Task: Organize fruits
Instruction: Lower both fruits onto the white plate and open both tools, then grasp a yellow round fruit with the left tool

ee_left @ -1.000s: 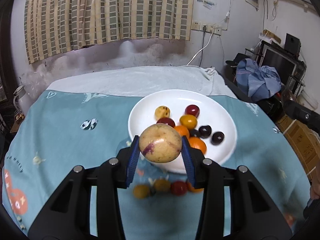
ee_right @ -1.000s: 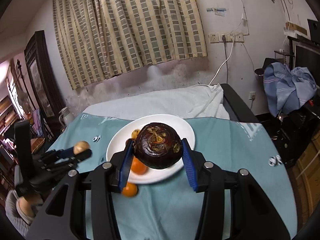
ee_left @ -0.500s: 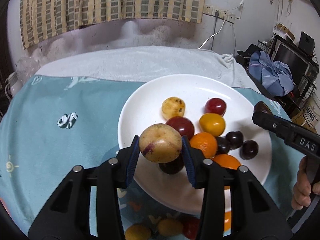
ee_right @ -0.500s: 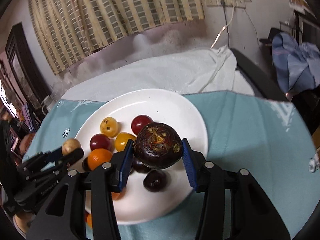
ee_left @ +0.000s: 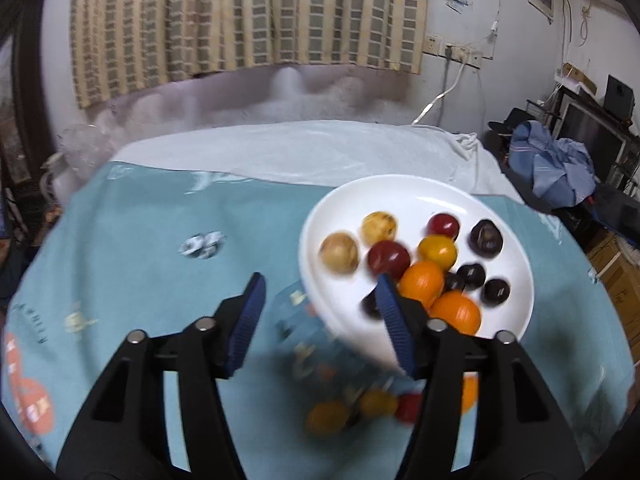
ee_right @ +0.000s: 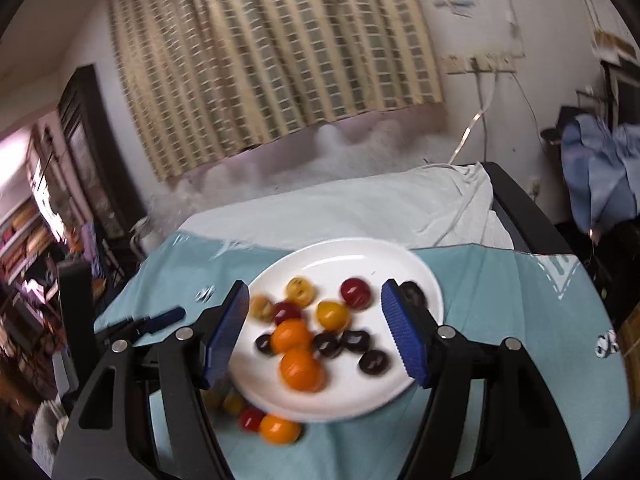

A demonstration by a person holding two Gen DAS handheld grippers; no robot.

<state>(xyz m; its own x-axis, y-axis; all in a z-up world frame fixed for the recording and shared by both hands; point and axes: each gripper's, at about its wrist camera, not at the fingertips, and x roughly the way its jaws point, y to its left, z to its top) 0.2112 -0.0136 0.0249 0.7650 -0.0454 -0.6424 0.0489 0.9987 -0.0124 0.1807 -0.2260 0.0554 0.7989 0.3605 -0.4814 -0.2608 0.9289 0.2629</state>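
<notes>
On the teal cloth (ee_left: pixel 132 264) at your left, your left gripper (ee_left: pixel 320 316) hangs with its jaws spread wide and nothing between them, just short of the white plate (ee_left: pixel 404 196). That plate carries the pale yellow fruit (ee_left: pixel 338 257) at its left edge, oranges (ee_left: pixel 422 280) in the middle and the dark round fruit (ee_left: pixel 485 238) to the right. Your right gripper (ee_right: pixel 314 334) is likewise wide and empty above the plate, and a few blurred fruits (ee_right: pixel 279 429), probably an orange and a red one, lie on the cloth just off the near rim.
</notes>
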